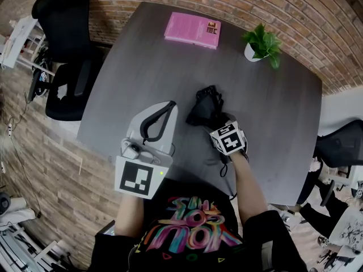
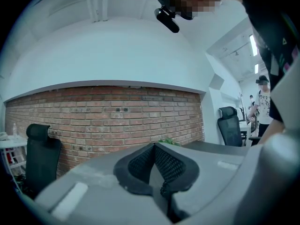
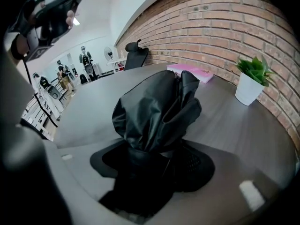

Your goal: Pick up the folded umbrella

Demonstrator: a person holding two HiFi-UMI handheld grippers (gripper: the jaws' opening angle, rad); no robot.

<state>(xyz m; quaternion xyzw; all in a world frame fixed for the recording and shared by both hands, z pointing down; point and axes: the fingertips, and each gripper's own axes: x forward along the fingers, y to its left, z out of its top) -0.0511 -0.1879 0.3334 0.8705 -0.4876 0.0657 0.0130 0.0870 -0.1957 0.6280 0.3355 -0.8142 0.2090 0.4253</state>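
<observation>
folded umbrella (image 1: 207,105) not picked up yet: it lies on the grey table (image 1: 142,67), on the person's side of the potted plant (image 1: 262,43), nearer the person than the plant is. right gripper (image 3: 152,165) is angled down onto its near end, jaws either side of the bunched black fabric and strap. Pads look to be touching it, but it's black on black, so I can't swear the pinch is firm. From the head view the far end of the umbrella seems to rest on the tabletop, so I'd call this grasp stage, lift not started. Left to do: confirm the squeeze, then raise it clear of the table. left gripper (image 2: 153,149) is out of it: held about level over the near table edge, farther from the plant than the umbrella is, tips pressed together with nothing between them. pink book (image 1: 193,30) sits beside the plant on the brick-wall side of the table, well apart from the umbrella. Nothing blocks a straight lift. Loose canopy folds could slip if the pinch only has fabric.
</observation>
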